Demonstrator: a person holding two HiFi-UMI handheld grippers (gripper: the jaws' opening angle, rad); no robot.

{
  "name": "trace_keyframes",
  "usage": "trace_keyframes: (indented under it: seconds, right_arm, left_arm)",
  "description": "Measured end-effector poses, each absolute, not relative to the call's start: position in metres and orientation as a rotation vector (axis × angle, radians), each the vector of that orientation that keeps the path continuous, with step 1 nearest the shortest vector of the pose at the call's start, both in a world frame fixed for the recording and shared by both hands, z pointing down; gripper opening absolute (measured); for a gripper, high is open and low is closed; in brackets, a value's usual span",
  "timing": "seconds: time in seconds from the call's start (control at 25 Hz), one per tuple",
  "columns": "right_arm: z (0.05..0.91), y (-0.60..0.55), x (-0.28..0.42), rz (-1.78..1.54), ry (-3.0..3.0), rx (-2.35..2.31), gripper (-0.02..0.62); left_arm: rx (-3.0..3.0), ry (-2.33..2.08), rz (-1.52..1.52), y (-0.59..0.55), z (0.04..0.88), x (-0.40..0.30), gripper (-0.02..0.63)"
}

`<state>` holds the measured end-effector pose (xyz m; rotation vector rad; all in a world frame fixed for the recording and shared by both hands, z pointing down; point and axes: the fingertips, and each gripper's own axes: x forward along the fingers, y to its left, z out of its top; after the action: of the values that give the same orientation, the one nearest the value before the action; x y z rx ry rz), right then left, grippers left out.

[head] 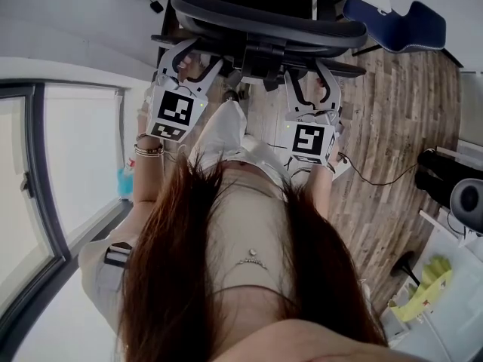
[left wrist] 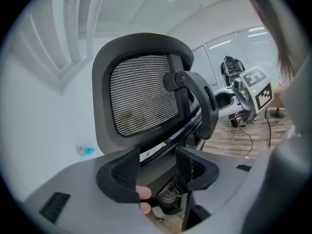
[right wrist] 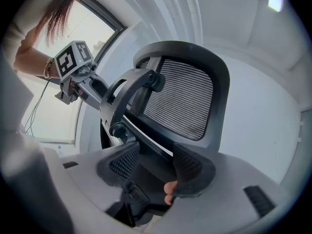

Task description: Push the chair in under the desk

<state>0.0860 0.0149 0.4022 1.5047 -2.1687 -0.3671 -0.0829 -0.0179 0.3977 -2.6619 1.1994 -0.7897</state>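
Above, frame edge crops chair [head: 268, 25]

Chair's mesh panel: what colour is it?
Mesh panel: grey ribbed weave, black frame. Best in left gripper view.

The chair [head: 264, 21] has a smooth, matt black plastic frame, and its back is a fine woven mesh [left wrist: 141, 99], grey, ribbed and half see-through. The left gripper [left wrist: 158, 167] and the right gripper [right wrist: 153, 162] have smooth matt pale-grey plastic bodies; their pads [left wrist: 127, 169] are black, dull and dimpled, rubbery in look. Each cube [head: 175, 110] bears flat matt black-and-white print. The floor [head: 392, 127] is grey-brown wood plank with plain grain and a low sheen. The bracelets [head: 149, 149] gleam like metal — the person's top [head: 249, 225] is soft beige cloth
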Motion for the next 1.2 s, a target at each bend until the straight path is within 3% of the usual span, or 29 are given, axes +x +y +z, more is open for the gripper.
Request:
trace_keyframes:
  seconds: [1.2]
  right_arm:
    - [0.402, -0.044, 0.086, -0.341, -2.182, 1.491, 0.228]
  left_arm:
    - [-2.669, 1.209, -0.817, -0.074, 0.399, -0.080, 0.218]
